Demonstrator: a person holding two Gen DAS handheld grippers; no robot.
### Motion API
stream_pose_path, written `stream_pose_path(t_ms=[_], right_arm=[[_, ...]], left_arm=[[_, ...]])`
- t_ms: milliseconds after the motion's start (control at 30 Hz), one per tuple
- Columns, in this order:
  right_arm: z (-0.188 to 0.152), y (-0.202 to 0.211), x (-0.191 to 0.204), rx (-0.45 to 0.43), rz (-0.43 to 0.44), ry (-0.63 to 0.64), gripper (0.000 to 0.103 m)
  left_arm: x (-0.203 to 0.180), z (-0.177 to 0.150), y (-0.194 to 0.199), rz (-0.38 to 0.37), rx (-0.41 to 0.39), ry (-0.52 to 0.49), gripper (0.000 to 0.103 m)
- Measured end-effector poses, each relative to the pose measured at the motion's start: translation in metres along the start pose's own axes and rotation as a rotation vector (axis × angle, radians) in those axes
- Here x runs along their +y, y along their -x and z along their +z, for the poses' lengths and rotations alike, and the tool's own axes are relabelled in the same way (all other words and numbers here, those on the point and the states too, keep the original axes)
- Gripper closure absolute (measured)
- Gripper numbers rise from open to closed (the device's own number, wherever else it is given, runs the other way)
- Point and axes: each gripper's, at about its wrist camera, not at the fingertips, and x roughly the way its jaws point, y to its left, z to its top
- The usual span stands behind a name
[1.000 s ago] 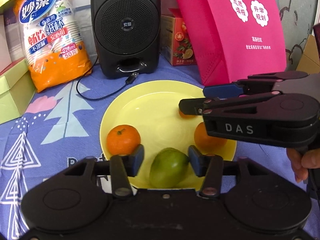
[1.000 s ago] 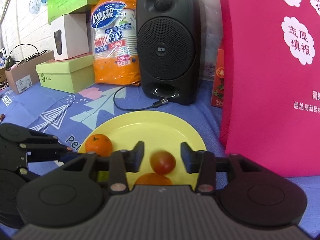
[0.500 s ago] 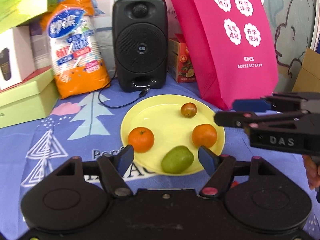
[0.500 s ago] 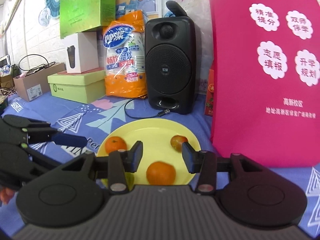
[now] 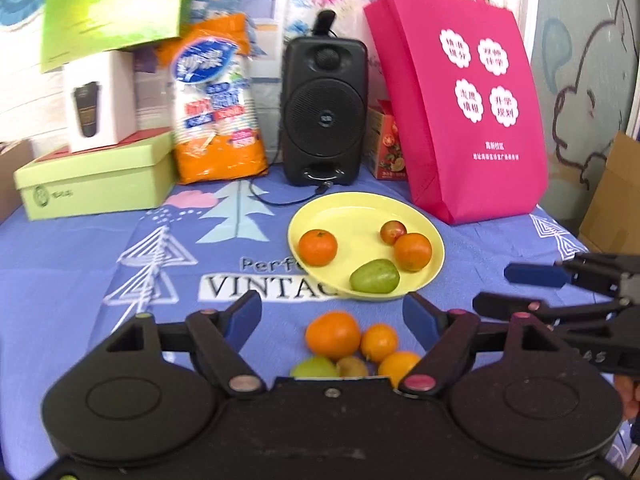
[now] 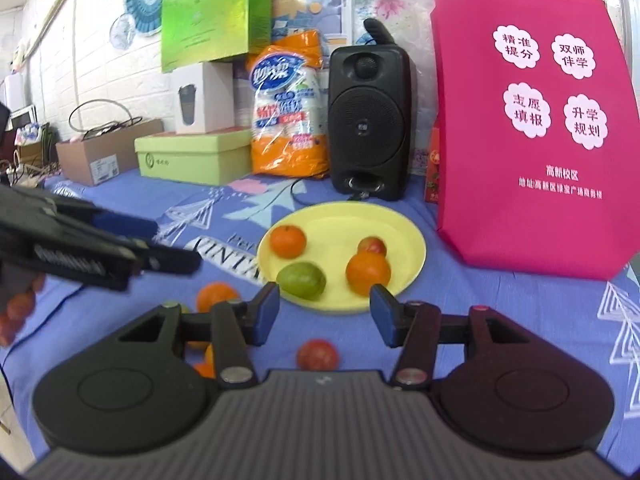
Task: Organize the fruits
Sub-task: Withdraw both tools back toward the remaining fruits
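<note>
A yellow plate (image 5: 340,216) (image 6: 400,224) on the blue cloth holds two oranges (image 5: 318,247) (image 5: 413,251), a green fruit (image 5: 375,277) and a small red fruit (image 5: 392,232). Several loose fruits lie on the cloth in front of it, among them a big orange (image 5: 333,335) and a red fruit (image 6: 317,355). My left gripper (image 5: 332,314) is open and empty above the loose fruits. My right gripper (image 6: 324,310) is open and empty, short of the plate's near rim. Each gripper shows from the side in the other's view (image 5: 532,286) (image 6: 160,240).
A black speaker (image 5: 325,110) with a cable stands behind the plate. A pink bag (image 5: 460,112) is at the right, an orange cup pack (image 5: 218,100) and green and white boxes (image 5: 94,178) at the left. A cardboard box (image 6: 100,156) sits far left.
Both grippers have pulled back and up from the plate. The green fruit and the small red fruit stay on the plate. Loose fruits on the cloth have come into view.
</note>
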Motion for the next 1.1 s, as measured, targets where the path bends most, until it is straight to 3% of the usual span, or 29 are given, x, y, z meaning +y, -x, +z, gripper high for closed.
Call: stream_pose_path(t_ms=[200,333,400,467,600,933,1100], right_arm=[[-0.029,0.009,0.006,0.033,0.007,-0.039,0.052],[-0.045,0.015,0.008,0.047,-0.007,-0.054,0.034],[-0.052,0.017,0.007,0.051,0.002,-0.058,0.033],[-0.055,0.018,0.008,0.058,0.003,-0.052,0.031],[-0.058,0.017,0.010,0.061,0.004,-0.046,0.027],[-0.060,0.009,0.014,0.089,-0.002,-0.023,0.025],[-0.062,0.006,0.010,0.095,-0.032,-0.029,0.015]], left_arm=[[-0.014,-0.042,0.043,0.002,-0.043,-0.045,0.025],[-0.027,-0.072,0.047,0.001,-0.011,-0.078,0.034],[-0.030,-0.082,0.041,0.001,0.011,-0.084,0.040],[-0.034,-0.087,0.033,-0.003,0.033,-0.092,0.049],[-0.038,-0.093,0.015,-0.038,0.061,-0.076,0.056],[-0.042,-0.093,-0.011,-0.028,0.064,-0.053,0.058],[-0.043,-0.093,-0.016,-0.032,0.051,-0.053,0.062]])
